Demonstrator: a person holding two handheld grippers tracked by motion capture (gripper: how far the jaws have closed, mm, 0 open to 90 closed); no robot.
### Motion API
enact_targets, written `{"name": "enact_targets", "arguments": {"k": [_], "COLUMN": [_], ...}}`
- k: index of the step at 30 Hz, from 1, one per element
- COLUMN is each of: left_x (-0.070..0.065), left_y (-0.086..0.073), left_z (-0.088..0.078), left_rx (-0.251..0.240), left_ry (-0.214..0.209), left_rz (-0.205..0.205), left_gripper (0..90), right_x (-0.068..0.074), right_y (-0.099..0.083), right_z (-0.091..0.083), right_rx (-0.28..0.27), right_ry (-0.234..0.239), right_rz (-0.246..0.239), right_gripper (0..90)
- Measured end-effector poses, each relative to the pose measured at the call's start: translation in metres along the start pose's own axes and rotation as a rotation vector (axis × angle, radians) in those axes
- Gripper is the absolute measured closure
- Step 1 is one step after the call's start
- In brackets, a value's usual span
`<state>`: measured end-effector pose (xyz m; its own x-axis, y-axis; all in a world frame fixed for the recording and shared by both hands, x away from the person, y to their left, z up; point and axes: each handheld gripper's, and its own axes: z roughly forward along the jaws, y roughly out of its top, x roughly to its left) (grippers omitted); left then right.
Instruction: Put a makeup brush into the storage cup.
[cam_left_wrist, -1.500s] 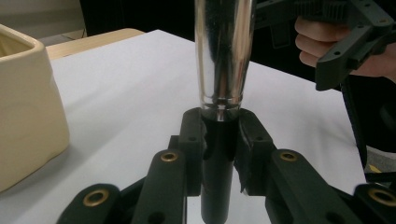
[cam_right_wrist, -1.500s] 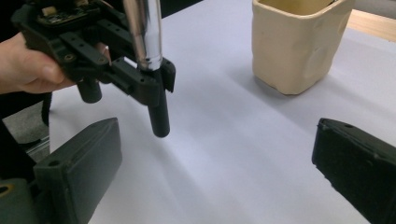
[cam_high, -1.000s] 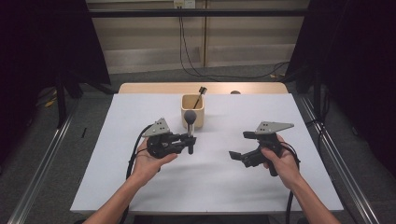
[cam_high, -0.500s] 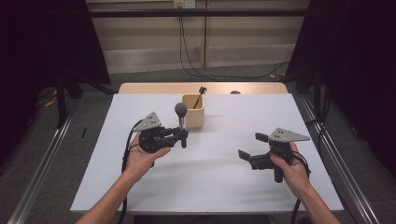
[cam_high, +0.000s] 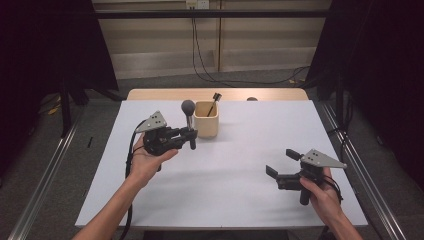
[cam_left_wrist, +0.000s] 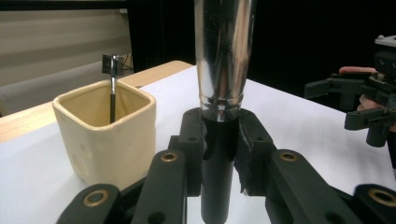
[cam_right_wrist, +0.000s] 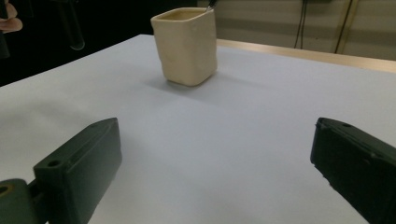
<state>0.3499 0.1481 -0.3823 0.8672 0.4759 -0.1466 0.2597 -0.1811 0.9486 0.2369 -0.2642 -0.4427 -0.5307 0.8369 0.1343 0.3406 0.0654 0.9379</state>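
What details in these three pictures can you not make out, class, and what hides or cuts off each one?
- Brush held in the left gripper: its head is cut off by the top edge of the left gripper view.
- Small brush in the cup: its lower end is hidden by the cup wall; its head is too small to read in the high view.
- Dark object at the table's far edge: too small to identify.
- Right gripper: jaw bases are cut off by the picture's edges.
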Motion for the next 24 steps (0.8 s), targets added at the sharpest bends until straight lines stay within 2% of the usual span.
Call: {"name": "enact_targets", "arguments": {"k": [1,3,7,9,11,14,18,20,22,24], "left_x": [0.001,0.003,0.005,0.005,0.007,0.008,0.012,0.015,0.017,0.021], "left_y": [0.001,0.005,0.011,0.014,0.017,0.021,0.025,0.027,0.03,0.033], "left_z": [0.0,-0.001,0.001,0.002,0.004,0.008,0.014,0.015,0.016,0.016], "left_rx": [-0.002,-0.009,-0.007,-0.012,-0.022,-0.029,-0.012,-0.018,-0.027,-0.03], "left_ry": [0.004,0.008,0.021,0.025,0.028,0.036,0.042,0.051,0.053,0.065], "left_rz": [0.0,0.002,0.01,0.014,0.009,0.01,0.028,0.025,0.018,0.014], "left_gripper": [74.8,74.8,74.8,74.8,74.8,74.8,74.8,74.8,74.8,74.8], "right_x": [-0.001,-0.003,-0.007,-0.008,-0.008,-0.008,-0.009,-0.008,-0.008,-0.007], "right_y": [-0.002,-0.004,-0.009,-0.011,-0.013,-0.015,-0.016,-0.016,-0.016,-0.017], "right_z": [-0.002,-0.004,-0.007,-0.01,-0.012,-0.015,-0.018,-0.019,-0.021,-0.021], "right_rx": [-0.016,-0.03,-0.055,-0.057,-0.074,-0.075,-0.081,-0.092,-0.112,-0.116], "right_ry": [-0.021,-0.031,-0.042,-0.037,-0.044,-0.047,-0.013,-0.005,0.022,0.019], "right_rz": [-0.009,-0.011,-0.009,-0.03,-0.011,-0.024,-0.012,-0.027,-0.049,-0.057], "right_gripper": [0.6,0.3,0.0,0.0,0.0,0.0,0.0,0.0,0.0,0.0]}}
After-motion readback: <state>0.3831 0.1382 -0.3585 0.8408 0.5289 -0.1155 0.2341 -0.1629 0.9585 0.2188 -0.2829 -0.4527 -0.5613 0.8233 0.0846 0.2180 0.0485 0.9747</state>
